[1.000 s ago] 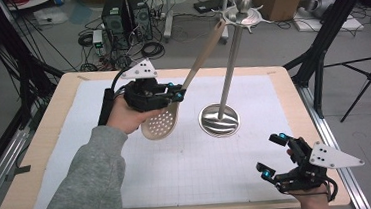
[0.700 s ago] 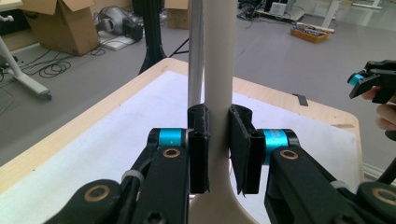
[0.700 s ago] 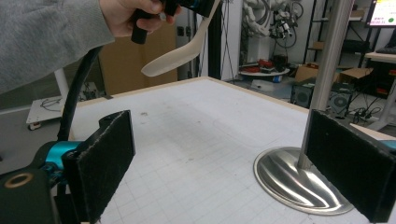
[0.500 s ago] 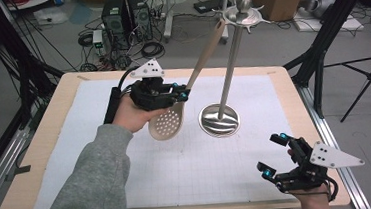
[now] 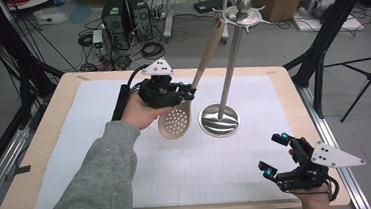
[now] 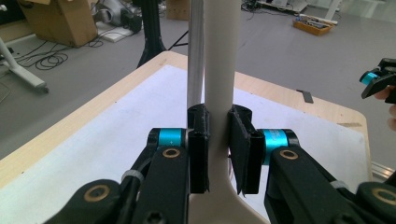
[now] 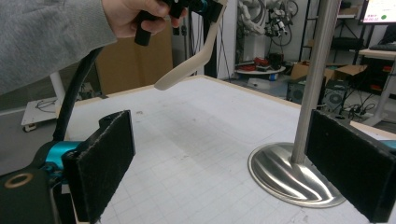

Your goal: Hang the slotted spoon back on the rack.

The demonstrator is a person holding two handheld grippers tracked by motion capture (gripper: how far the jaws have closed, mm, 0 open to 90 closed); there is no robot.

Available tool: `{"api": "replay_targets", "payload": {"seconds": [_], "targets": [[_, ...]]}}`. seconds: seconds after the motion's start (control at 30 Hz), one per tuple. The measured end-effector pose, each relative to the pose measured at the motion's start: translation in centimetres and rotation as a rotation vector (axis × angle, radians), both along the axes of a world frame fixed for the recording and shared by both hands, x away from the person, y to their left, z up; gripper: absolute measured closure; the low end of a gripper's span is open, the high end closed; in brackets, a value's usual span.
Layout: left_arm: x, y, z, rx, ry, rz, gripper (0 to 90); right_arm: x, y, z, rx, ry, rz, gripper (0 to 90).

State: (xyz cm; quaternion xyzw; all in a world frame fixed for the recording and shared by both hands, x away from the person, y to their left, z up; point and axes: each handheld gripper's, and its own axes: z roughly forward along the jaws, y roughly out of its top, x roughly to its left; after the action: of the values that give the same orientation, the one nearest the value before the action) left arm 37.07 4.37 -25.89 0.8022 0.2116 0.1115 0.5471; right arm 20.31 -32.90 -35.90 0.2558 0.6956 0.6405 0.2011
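Note:
A beige slotted spoon (image 5: 176, 124) hangs above the table with its handle (image 5: 208, 52) slanting up to the right. My left gripper (image 5: 187, 92) is shut on the handle just above the bowl; in the left gripper view both pads (image 6: 199, 144) press on the handle (image 6: 219, 84). A steel stand (image 5: 219, 118) with a round base and a tall pole (image 5: 232, 55) rises just right of the spoon, topped by a hook ring (image 5: 242, 13). My right gripper (image 5: 276, 152) rests open at the front right of the table, with nothing between its pads (image 7: 105, 158). The spoon's bowl (image 7: 184, 70) hangs beyond them.
A white gridded mat (image 5: 102, 156) covers the wooden table (image 5: 67, 93). Black frame posts (image 5: 328, 28) stand at the table's right and left. Computers, cables and boxes lie on the floor behind.
My left gripper has carried the spoon a little to the right, toward the stand's pole. The right gripper has kept still.

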Motion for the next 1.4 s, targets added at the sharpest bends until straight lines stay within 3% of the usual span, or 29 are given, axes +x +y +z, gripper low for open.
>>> {"api": "replay_targets", "payload": {"seconds": [0.8, 1.4], "targets": [[1.3, -2.3, -1.0, 0.001, -0.001, -0.008, 77.6, -0.2, -0.6, 0.1, -0.006, 0.001, -0.003, 7.4], [2.0, -4.2, -1.5, 0.001, 0.005, 0.016, 77.3, -0.6, -1.2, 0.2, 0.007, 0.006, -0.018, 7.4]]}}
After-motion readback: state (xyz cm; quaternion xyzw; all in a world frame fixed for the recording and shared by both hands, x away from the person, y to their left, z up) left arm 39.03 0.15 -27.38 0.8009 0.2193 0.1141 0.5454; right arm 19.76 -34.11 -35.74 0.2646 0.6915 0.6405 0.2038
